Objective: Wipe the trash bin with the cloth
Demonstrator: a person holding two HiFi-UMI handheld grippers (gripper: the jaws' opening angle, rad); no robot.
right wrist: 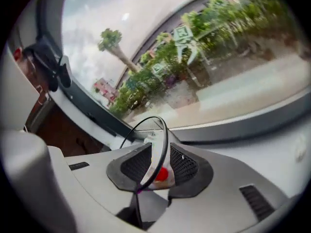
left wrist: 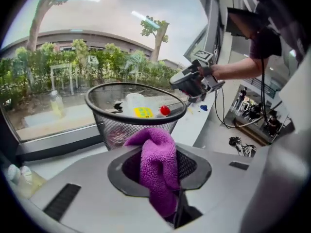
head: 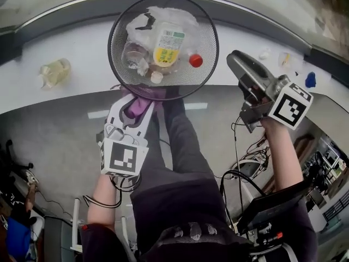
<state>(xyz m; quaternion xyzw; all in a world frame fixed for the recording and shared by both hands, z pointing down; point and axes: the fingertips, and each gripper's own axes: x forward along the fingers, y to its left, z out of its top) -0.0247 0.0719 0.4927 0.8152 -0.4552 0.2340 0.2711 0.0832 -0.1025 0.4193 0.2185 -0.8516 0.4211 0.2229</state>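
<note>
Left gripper (head: pixel 137 107) pinches a purple cloth (left wrist: pixel 156 164) beside the wire mesh trash bin (head: pixel 112 43); right gripper (head: pixel 235 61) hangs apart, jaws spread, empty

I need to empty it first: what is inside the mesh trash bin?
Inside the trash bin lie a yellow-labelled bottle, a red cap, a clear container and crumpled white plastic. Anything beneath them is covered.

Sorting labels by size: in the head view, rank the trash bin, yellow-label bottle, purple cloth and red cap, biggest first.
1. trash bin
2. yellow-label bottle
3. purple cloth, only partly in view
4. red cap
</note>
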